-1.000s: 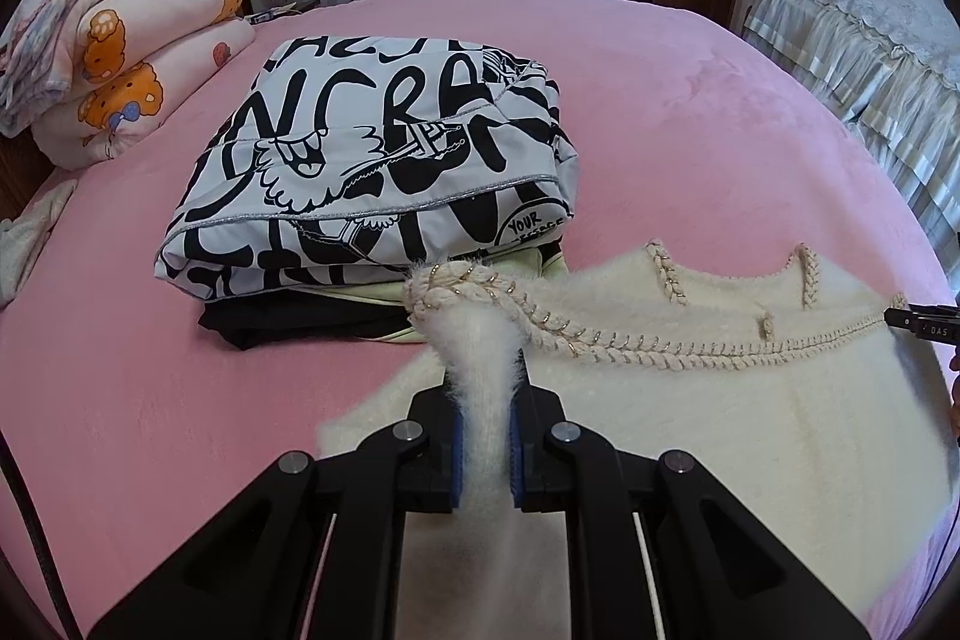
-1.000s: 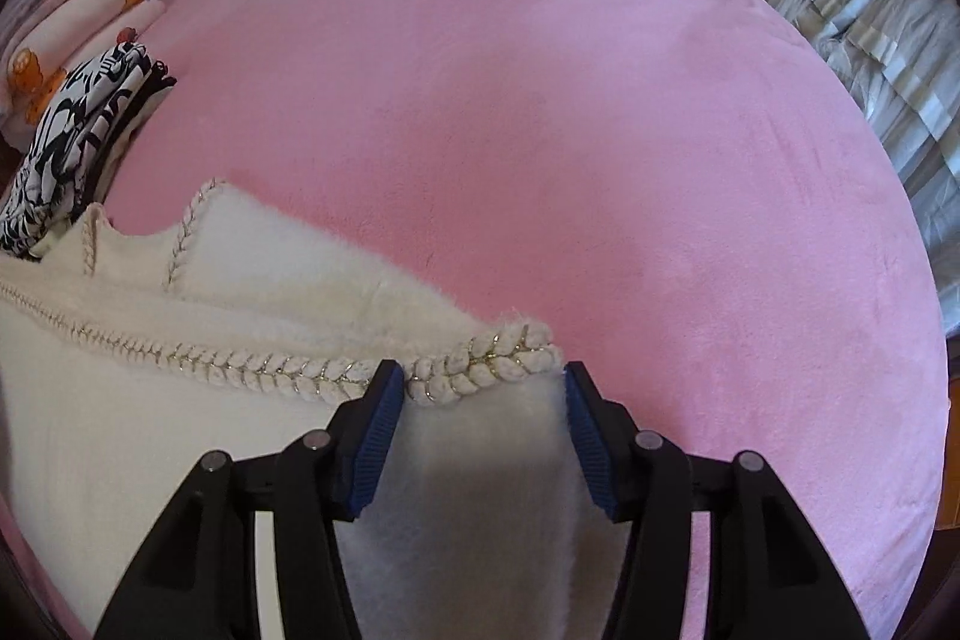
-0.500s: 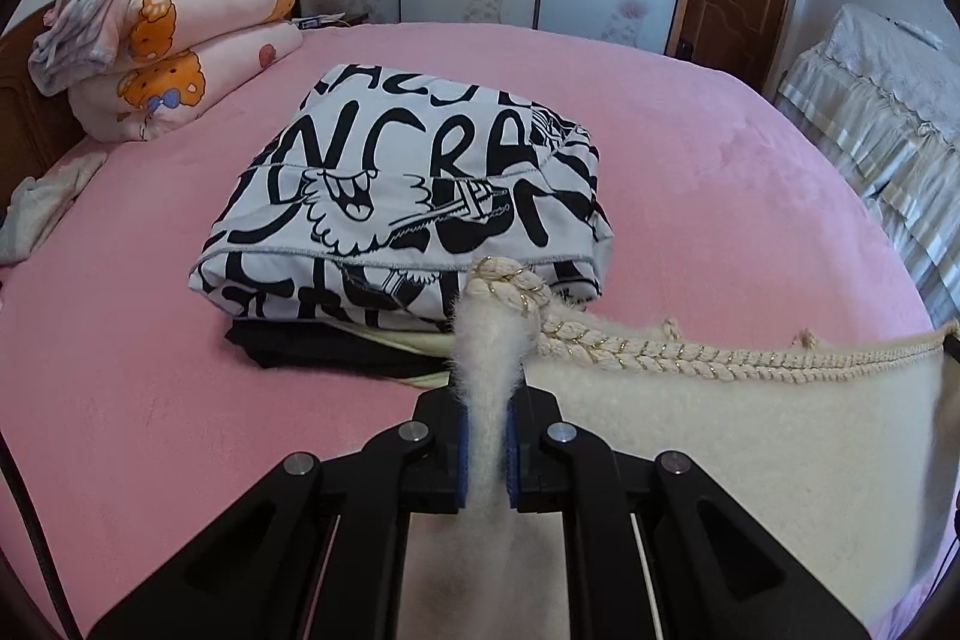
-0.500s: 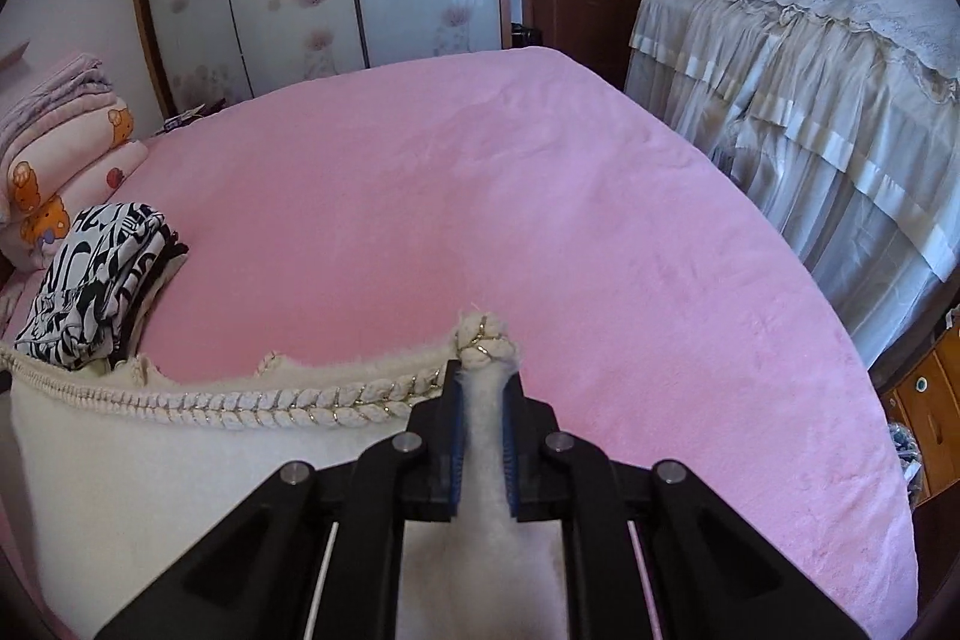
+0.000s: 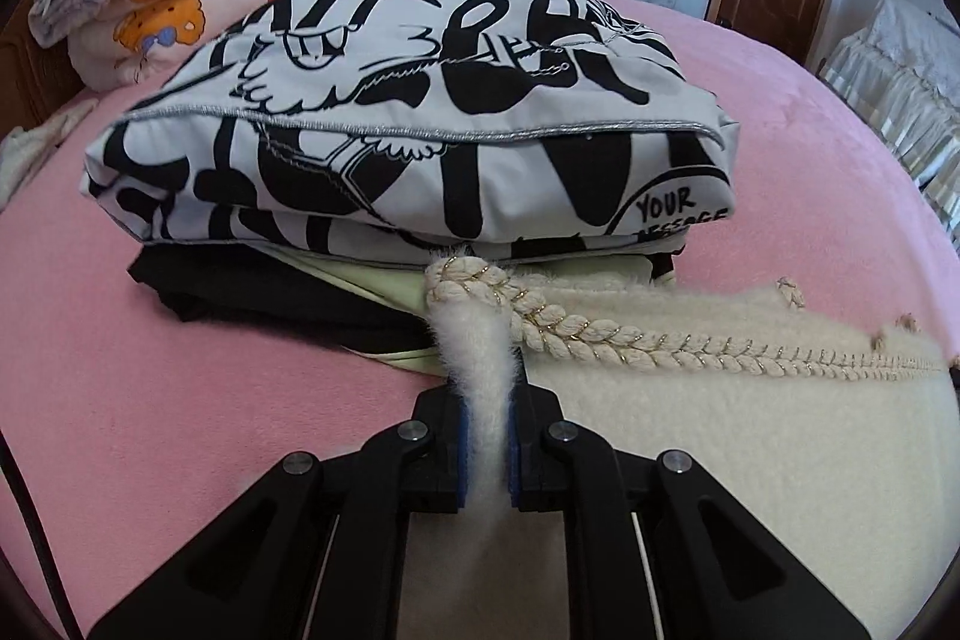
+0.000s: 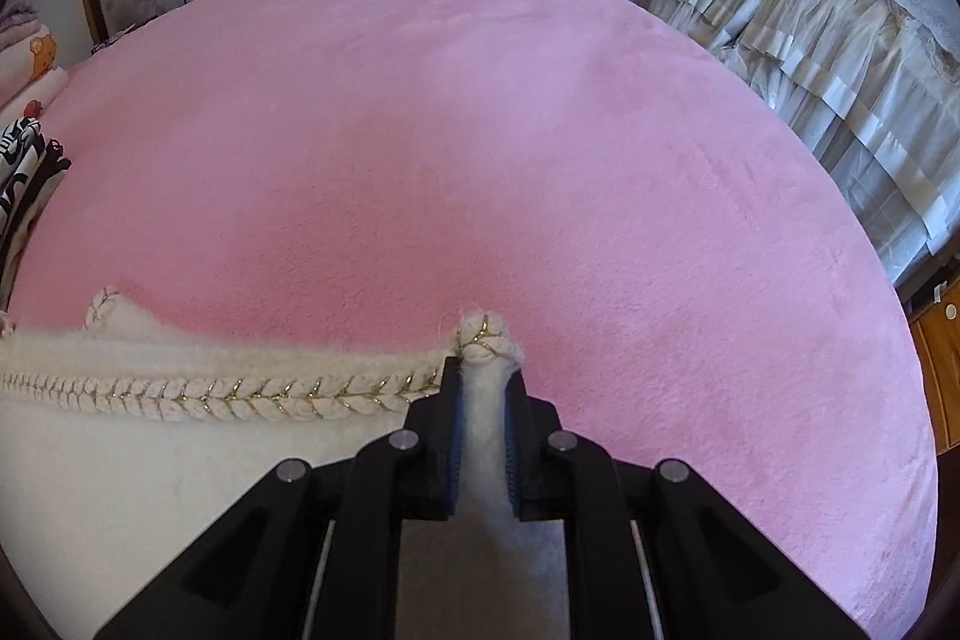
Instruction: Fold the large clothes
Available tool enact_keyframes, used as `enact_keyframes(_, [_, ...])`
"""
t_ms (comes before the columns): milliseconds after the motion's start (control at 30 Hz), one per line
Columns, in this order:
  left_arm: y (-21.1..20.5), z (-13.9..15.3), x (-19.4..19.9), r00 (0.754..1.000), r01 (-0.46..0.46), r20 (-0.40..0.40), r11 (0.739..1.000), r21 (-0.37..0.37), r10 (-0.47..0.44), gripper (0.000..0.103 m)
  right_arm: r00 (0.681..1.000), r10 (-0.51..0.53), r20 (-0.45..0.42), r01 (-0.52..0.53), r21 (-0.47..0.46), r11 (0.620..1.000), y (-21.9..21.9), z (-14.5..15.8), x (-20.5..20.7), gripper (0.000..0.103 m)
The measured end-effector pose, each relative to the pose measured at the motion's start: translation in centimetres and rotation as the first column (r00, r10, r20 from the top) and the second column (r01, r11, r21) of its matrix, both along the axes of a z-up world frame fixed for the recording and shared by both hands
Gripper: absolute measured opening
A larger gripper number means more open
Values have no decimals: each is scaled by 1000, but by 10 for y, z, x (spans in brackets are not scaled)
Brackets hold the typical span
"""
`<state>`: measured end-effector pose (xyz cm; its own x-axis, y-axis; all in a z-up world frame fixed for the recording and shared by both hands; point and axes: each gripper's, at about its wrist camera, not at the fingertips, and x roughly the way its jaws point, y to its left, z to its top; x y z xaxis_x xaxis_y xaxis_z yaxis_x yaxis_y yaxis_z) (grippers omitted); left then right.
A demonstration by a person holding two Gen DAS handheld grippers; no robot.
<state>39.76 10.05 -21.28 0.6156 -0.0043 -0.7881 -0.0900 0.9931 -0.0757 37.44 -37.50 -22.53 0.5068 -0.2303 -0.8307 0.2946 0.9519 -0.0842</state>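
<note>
Pink bed (image 6: 480, 130) carrying a cream fleece garment (image 5: 750, 460) along its near edge, just beside a stack of folded clothes (image 5: 408, 124) toward the left side. Left gripper (image 5: 486, 451) and right gripper (image 6: 483, 451): fingers clenched on the two ends of the braid-trimmed edge (image 6: 228, 397), which spans taut between them. Judged step: carrying this edge over for a fold; next, both ends must be laid level before letting go.

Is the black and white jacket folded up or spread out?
Folded. The black and white jacket lies as a thick stacked bundle on darker clothes.
</note>
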Motion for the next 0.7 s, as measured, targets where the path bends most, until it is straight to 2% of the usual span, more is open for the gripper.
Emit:
enact_keyframes(100, [6,-4,0,1000,0,-2,999,-38,-1,13,1000,-11,-6,11,44,999,-7,4,-2,23])
enact_keyframes(133, [8,-3,-1,1000,0,-9,999,-40,0,20,1000,-9,-10,9,61,998,-8,7,-4,26])
enact_keyframes(200, [10,6,-9,1000,-8,-19,1000,-25,7,30,1000,1,6,-1,60,998,-5,20,-13,26])
enact_keyframes(300, [8,28,-28,1000,4,-1,1000,28,-4,31,995,34,89,-34,2,999,10,54,-35,26])
enact_keyframes(400, [-12,63,-62,996,54,60,996,74,-59,34,982,124,140,-126,7,992,45,81,-61,26])
enact_keyframes(433, [-21,73,-75,993,84,79,995,60,-89,42,977,155,149,-160,21,987,60,87,-70,26])
enact_keyframes(467, [-29,80,-87,990,102,95,994,45,-105,60,971,183,154,-192,46,980,76,90,-77,26])
enact_keyframes(533, [-50,90,-114,985,117,126,993,-9,-115,80,956,238,171,-260,120,958,109,90,-93,26])
enact_keyframes(600, [-68,88,-130,982,138,140,988,-67,-127,80,940,288,180,-320,183,930,144,81,-107,26])
enact_keyframes(700, [-90,65,-142,989,118,97,988,-102,-108,80,931,336,145,-360,206,910,186,54,-122,26])
